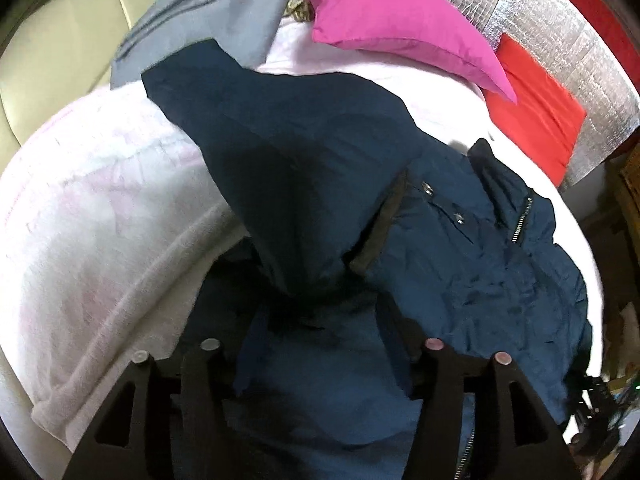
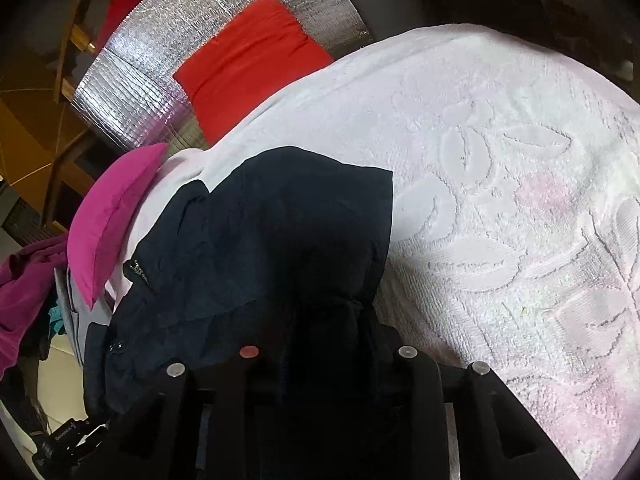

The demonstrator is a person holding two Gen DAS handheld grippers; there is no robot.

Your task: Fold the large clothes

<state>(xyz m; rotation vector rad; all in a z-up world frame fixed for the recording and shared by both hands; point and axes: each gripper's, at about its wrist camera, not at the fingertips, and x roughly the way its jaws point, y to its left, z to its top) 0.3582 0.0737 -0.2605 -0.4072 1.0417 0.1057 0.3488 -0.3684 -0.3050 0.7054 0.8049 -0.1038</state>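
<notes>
A large navy jacket (image 1: 328,168) with snaps and a zipper lies on a white embossed blanket (image 1: 100,208) on the bed. My left gripper (image 1: 320,320) is shut on a fold of the jacket, and the cloth drapes over its fingers. In the right wrist view the jacket (image 2: 280,232) looks darker. My right gripper (image 2: 326,320) is shut on another bunched part of it, which hides the fingertips. The blanket (image 2: 500,180) spreads to the right of it.
A magenta pillow (image 1: 392,20) and a red cushion (image 1: 536,112) lie at the head of the bed against a silver foil panel (image 1: 580,32). A grey garment (image 1: 208,20) lies at the far left. The other gripper's body (image 2: 72,440) shows low left.
</notes>
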